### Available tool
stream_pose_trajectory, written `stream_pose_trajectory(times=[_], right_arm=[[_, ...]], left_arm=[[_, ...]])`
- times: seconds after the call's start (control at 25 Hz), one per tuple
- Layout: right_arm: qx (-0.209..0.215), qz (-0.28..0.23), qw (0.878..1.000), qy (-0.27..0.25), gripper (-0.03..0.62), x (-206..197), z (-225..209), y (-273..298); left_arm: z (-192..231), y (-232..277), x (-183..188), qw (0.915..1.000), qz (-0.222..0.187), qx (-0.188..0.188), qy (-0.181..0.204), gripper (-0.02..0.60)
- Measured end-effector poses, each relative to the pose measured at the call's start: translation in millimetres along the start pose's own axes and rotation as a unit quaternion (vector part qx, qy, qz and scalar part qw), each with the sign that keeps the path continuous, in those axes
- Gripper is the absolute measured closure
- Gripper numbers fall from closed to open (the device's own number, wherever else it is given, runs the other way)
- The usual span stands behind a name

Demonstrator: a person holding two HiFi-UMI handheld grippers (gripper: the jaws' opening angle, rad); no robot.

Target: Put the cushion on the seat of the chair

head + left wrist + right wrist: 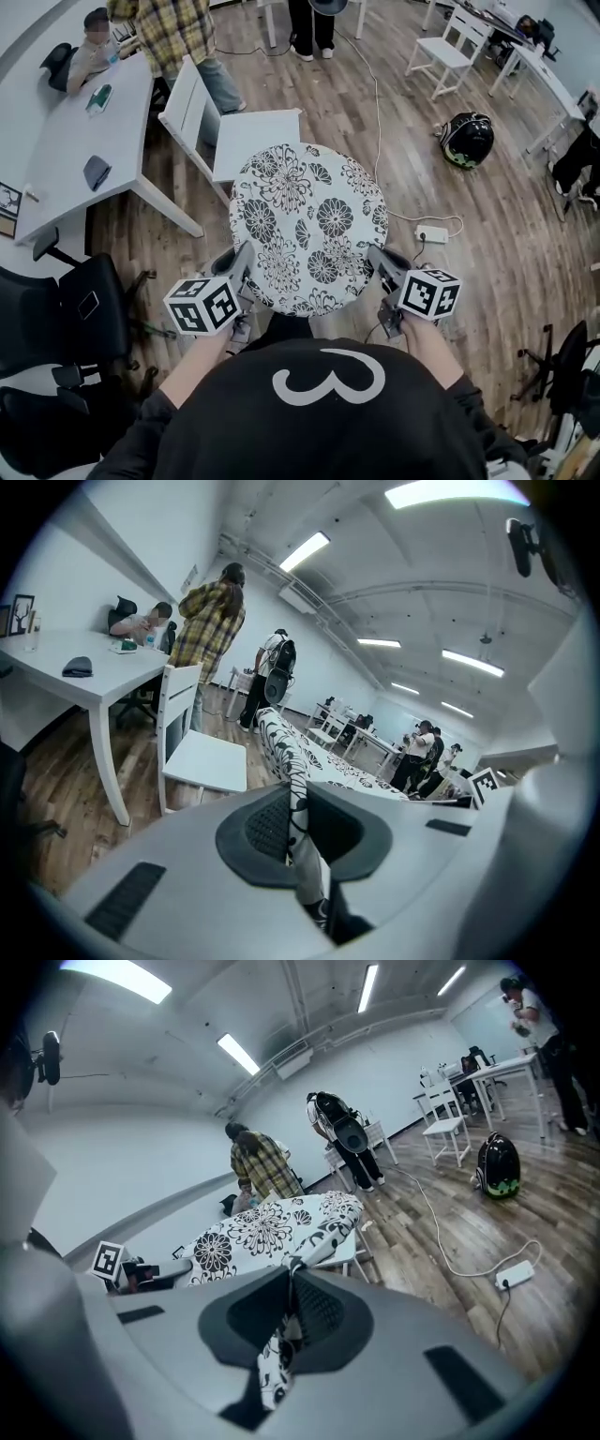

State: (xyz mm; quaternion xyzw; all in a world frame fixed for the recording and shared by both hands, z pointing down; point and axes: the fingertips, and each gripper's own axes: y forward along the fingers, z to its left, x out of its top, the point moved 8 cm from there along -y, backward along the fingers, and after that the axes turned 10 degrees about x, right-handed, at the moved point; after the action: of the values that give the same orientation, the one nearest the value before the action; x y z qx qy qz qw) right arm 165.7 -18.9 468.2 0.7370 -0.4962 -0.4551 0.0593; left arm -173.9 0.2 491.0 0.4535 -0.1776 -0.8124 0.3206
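Note:
A round cushion (309, 225) with a black-and-white flower print hangs flat in the air between my two grippers. My left gripper (246, 253) is shut on its near-left edge, the cloth pinched between the dark pads (292, 819). At the near-right edge my right gripper (377, 255) is shut on the cushion (272, 1227) too. The white chair (239, 131) stands beyond the cushion, its seat (206, 759) bare and its backrest on the left. The far edge of the cushion overlaps the seat's near corner in the head view.
A white table (80, 141) stands left of the chair, with a seated person and a standing person in a plaid shirt (178, 33) beside it. Black office chairs (66, 319) sit at near left. A power strip and cable (433, 234) and a helmet (467, 139) lie on the wooden floor at right.

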Motion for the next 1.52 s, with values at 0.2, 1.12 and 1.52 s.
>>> stream_pose_trajectory(times=[0.2, 1.12, 1.52], right_arm=[[-0.007, 0.006, 1.0, 0.0, 0.579, 4.6, -8.5, 14.4], [0.035, -0.022, 0.999, 0.033, 0.579, 0.9, -8.6, -0.3], [0.059, 0.01, 0.996, 0.063, 0.579, 7.5, -15.3, -2.3]], left_arm=[[9.4, 23.9, 5.2, 1.0, -0.001, -0.005, -0.007, 0.555], [-17.4, -2.3, 8.5, 0.9965, 0.012, 0.065, 0.051, 0.555], [-36.0, -16.3, 6.6, 0.9904, 0.024, 0.126, 0.052, 0.555]])
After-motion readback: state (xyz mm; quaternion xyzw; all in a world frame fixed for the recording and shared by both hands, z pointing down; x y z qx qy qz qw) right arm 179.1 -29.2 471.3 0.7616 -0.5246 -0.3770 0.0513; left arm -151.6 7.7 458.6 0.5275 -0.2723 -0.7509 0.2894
